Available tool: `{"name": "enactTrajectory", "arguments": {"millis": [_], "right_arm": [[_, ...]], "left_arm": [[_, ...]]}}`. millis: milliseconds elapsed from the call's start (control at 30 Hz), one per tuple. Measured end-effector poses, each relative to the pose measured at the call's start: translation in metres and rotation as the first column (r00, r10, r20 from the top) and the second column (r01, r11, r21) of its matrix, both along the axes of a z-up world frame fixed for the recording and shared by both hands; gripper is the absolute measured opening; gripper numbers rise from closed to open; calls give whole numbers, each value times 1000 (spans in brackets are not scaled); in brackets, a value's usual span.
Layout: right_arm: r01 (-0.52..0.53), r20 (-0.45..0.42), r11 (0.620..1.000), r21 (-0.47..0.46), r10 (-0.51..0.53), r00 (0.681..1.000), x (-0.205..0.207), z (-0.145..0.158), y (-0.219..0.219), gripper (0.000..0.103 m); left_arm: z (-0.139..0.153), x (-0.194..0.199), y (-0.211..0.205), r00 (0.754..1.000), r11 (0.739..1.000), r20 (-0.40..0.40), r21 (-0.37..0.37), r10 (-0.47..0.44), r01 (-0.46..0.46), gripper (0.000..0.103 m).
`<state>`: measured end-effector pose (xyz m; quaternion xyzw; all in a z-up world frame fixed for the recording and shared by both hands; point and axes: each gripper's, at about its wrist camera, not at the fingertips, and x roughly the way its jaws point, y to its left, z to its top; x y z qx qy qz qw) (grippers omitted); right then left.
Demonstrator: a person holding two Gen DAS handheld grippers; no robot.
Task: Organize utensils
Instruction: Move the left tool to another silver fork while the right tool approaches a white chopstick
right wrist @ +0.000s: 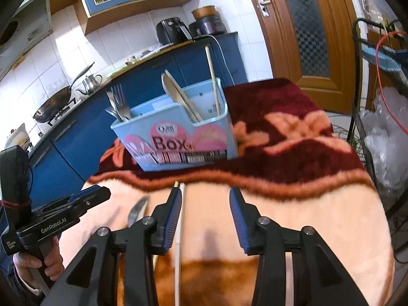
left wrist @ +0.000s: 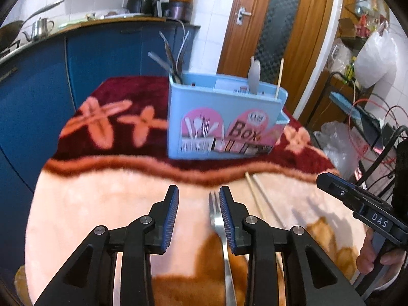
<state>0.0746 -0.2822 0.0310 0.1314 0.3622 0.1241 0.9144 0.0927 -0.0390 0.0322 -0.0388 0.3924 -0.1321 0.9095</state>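
Nearest the lens in the left wrist view, the left tool [left wrist: 197, 202] fills the lower centre of the frame with its two blue-ribbed pads partly parted; a steel fork [left wrist: 219, 225] lies between them, tines toward the top of the frame, just beside the right-hand pad, and whether that pad touches it I cannot tell, so nothing looks gripped. Right of the fork, a pair of pale chopsticks [left wrist: 255, 199] runs diagonally across the blanket-covered desk [left wrist: 102, 204]. In the right wrist view the right tool [right wrist: 206, 204] is likewise partly open at lower centre, with a chopstick [right wrist: 179, 229] lying hard against its left-hand pad and not clamped; the fork's tines [right wrist: 137, 210] show at left centre. Beyond, in the upper middle of both frames, stands the blue utensil box [left wrist: 224, 125], already holding forks at one end and wooden spoons and a chopstick at the other. By my judgement the fork is stiff, light and smooth, so it may slide in the pads; taking it across the flat of the handle just below the neck should hold best. Chopsticks are light, thin and apt to roll or pivot, and the soft pile lets them sink, so a grip near mid-length with pads pressed into the blanket seems wise.
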Motion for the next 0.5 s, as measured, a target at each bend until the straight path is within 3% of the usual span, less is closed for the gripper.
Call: {"name": "enactTrajectory", "arguments": {"millis": [400,500], "right_arm": [[1,-77,1000,15,0,997,-2,-24,-9,45],[-2,-85,1000,21,4,996,-2,-26,-10,45]], "left_arm": [[-27,-1,-13,993,999,-109,35,-34,38,35],[-30,-2,-18,991,997,-124,51,-45,52,43]]}}
